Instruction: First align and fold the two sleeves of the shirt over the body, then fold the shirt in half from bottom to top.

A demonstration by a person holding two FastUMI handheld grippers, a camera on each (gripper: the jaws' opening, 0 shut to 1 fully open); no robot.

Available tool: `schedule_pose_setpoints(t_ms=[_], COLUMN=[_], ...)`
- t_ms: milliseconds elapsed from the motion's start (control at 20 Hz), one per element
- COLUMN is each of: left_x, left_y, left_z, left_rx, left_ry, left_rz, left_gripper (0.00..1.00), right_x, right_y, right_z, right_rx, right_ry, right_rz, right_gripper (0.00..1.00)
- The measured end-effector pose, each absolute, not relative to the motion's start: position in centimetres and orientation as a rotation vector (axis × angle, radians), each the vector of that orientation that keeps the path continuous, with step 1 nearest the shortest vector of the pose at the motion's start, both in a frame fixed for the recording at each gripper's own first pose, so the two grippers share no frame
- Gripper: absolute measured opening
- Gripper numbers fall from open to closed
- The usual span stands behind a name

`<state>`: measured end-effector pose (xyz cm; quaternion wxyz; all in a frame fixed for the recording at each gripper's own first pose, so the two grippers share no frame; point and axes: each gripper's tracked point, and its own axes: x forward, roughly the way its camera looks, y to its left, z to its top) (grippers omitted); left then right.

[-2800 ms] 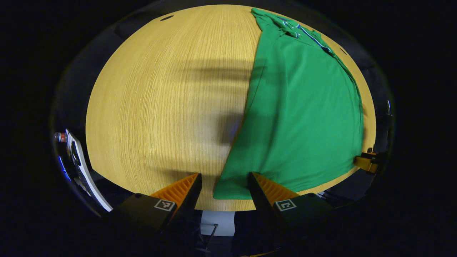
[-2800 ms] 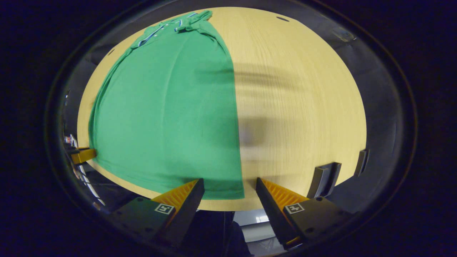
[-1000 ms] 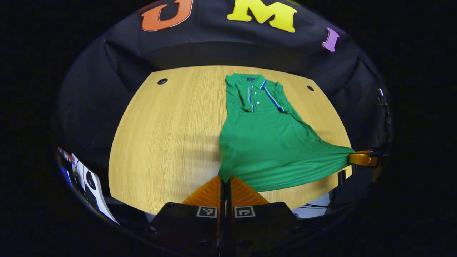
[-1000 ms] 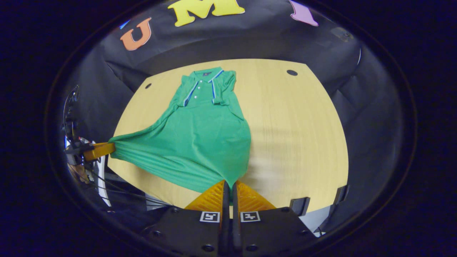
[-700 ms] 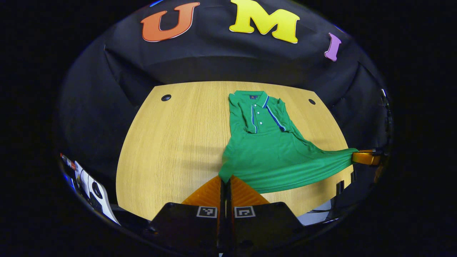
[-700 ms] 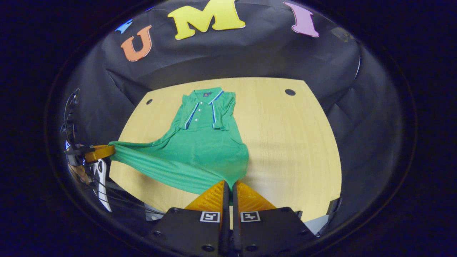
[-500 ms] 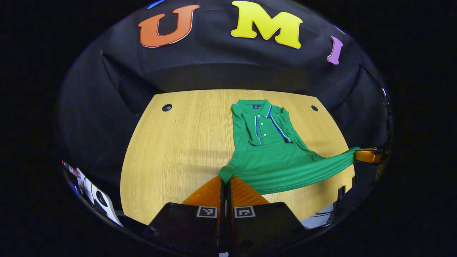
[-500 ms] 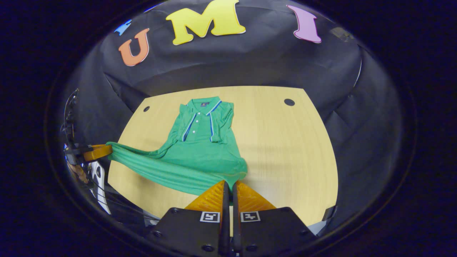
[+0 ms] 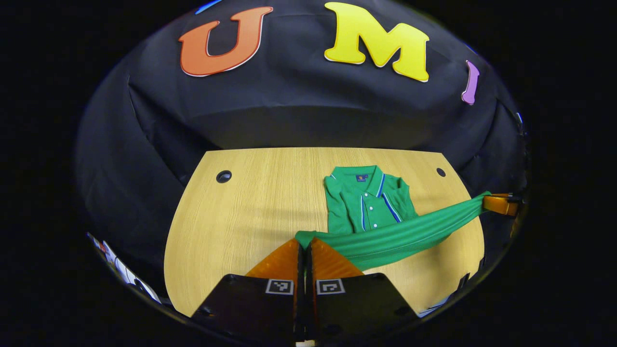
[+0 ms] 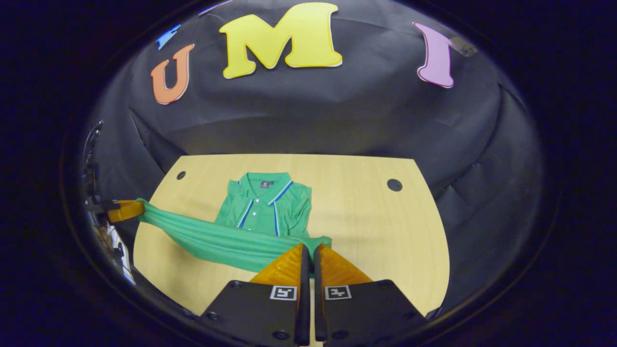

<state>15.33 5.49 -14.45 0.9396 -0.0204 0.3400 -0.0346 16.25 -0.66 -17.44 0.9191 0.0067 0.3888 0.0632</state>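
The shirt [image 9: 368, 207] is soft matt knit cloth, its lifted hem [image 9: 395, 238] finely ribbed and its collar [image 10: 262, 182] trimmed with smooth stripes. The bench [image 9: 250, 207] is pale wood with fine straight grain and a low sheen. The booth wall [image 10: 337, 115] is matt, creased cloth.

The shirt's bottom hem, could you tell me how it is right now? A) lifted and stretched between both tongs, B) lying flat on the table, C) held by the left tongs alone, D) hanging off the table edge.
A: the hem spans taut from the left tongs to the right tongs, both shut on it, above the table.
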Motion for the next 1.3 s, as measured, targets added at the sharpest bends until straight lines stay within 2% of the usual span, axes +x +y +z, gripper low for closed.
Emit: schedule_pose_setpoints(t_ms=[500,600,650,700,800,850,900,950,1000,1300], left_x=[27.4,29.5,30.8,31.8,33.5,34.4,35.2,35.9,36.4,37.5], left_y=[4.0,3.8,3.6,3.3,3.2,3.1,3.1,3.0,2.8,2.4], left_z=[-15.9,-16.7,-17.0,-17.3,-18.4,-19.0,-19.5,-20.1,-20.7,-25.2], left_rx=[0.089,0.118,0.121,0.128,0.144,0.147,0.150,0.143,0.140,0.128], left_ry=[0.533,0.504,0.482,0.466,0.445,0.437,0.425,0.415,0.410,0.491], left_rz=[-0.039,-0.032,-0.032,-0.029,-0.025,-0.024,-0.015,-0.016,-0.014,-0.010], left_gripper=[0.03,0.03,0.03,0.03,0.03,0.02,0.03,0.02,0.03,0.03], right_x=[28.5,30.8,31.8,32.8,35.0,35.9,36.8,37.5,38.2,39.6], right_y=[-1.1,-1.1,-1.0,-1.0,-0.7,-0.6,-0.5,-0.5,-0.4,-0.5], right_z=[-20.7,-22.5,-23.4,-24.2,-26.0,-27.0,-27.8,-28.7,-29.6,-35.0], right_rx=[0.077,0.053,0.047,0.041,0.042,0.041,0.046,0.052,0.063,0.058], right_ry=[0.677,0.674,0.676,0.675,0.666,0.660,0.657,0.658,0.660,0.729], right_rz=[0.077,0.076,0.077,0.071,0.064,0.058,0.058,0.045,0.038,0.011], right_gripper=[0.06,0.06,0.03,0.06,0.06,0.03,0.06,0.03,0.06,0.06])
